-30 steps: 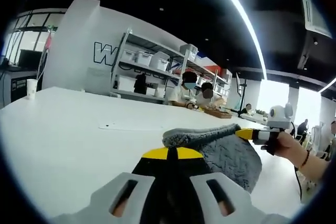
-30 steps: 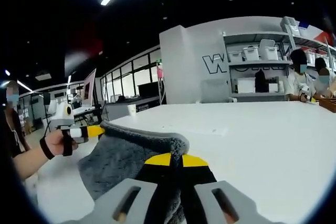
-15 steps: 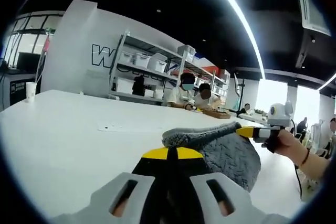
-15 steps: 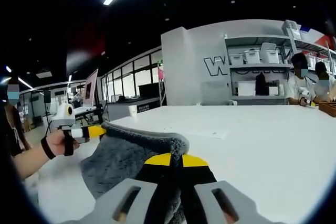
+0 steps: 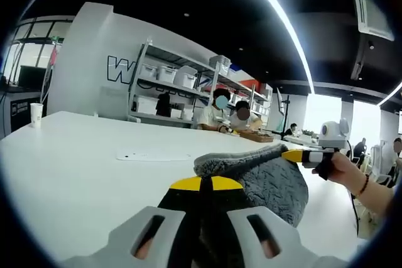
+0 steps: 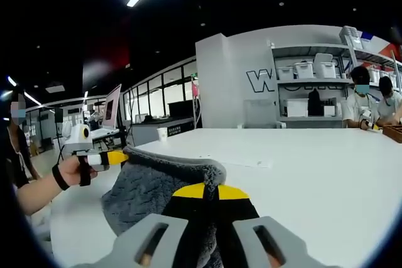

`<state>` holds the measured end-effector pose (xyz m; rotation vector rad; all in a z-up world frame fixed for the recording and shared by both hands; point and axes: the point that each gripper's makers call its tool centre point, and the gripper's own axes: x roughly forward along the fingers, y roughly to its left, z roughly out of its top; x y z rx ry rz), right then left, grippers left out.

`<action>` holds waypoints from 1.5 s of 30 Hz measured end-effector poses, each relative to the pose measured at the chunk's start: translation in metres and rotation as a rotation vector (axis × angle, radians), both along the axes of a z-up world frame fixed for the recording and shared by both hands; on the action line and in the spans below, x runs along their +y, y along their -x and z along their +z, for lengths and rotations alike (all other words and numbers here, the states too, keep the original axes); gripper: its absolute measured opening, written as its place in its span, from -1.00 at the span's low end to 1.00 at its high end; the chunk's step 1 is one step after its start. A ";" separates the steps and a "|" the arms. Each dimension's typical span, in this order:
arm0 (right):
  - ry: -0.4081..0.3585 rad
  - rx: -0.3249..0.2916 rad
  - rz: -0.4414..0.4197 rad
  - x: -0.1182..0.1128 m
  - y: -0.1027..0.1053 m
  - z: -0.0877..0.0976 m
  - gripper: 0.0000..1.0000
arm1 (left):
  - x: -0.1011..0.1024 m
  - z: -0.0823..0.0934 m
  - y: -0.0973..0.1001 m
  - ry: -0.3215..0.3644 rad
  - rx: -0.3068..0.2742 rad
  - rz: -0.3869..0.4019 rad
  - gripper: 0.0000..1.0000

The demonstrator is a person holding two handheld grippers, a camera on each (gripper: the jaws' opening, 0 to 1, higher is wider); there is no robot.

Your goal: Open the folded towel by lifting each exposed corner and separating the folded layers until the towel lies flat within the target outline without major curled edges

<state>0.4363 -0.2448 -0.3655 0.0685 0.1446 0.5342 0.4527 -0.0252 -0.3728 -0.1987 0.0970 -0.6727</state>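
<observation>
In the left gripper view, the left gripper (image 5: 202, 184) is seen with its yellow-tipped jaws pressed together on one end of the grey towel (image 5: 260, 177), which is held off the white table (image 5: 75, 167). From those jaws the towel's top edge is stretched to the right, where its far end is pinched by the yellow tip of the right gripper (image 5: 293, 155), gripped by a person's hand (image 5: 344, 169). Between the two grippers the cloth is seen sagging in a rounded fold, with its herringbone-textured face turned towards the camera. In the right gripper view, the right gripper (image 6: 203, 191) is likewise seen closed on the grey towel (image 6: 151, 186), whose edge runs off to the left to the left gripper (image 6: 116, 157), clamped on it and carried by a hand (image 6: 70, 171) with a dark wrist strap. Ahead of the left gripper's jaws, a faint rectangular outline (image 5: 154, 155) is marked on the table, well apart from the towel. Beyond it, shelving (image 5: 176, 86) with storage bins is set against a white wall, and two seated people (image 5: 229, 114) are seen at the far edge of the table. A paper cup (image 5: 36, 113) is stood far to the left of the left gripper.
</observation>
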 end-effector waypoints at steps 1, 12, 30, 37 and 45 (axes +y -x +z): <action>-0.002 0.002 -0.002 0.000 0.000 0.000 -1.00 | -0.001 0.001 0.002 0.000 -0.002 -0.006 -0.97; -0.006 0.004 -0.001 -0.002 0.007 -0.001 -1.00 | -0.003 0.008 0.014 -0.017 -0.028 -0.023 -0.97; -0.029 -0.019 0.010 0.001 0.026 0.008 -1.00 | 0.004 0.017 0.016 0.000 -0.060 -0.046 -0.98; -0.032 -0.030 0.013 0.000 0.031 0.010 -1.00 | 0.005 0.018 0.019 0.003 -0.073 -0.054 -0.98; -0.033 -0.039 0.019 -0.001 0.038 0.011 -1.00 | 0.004 0.021 0.024 0.006 -0.080 -0.067 -0.98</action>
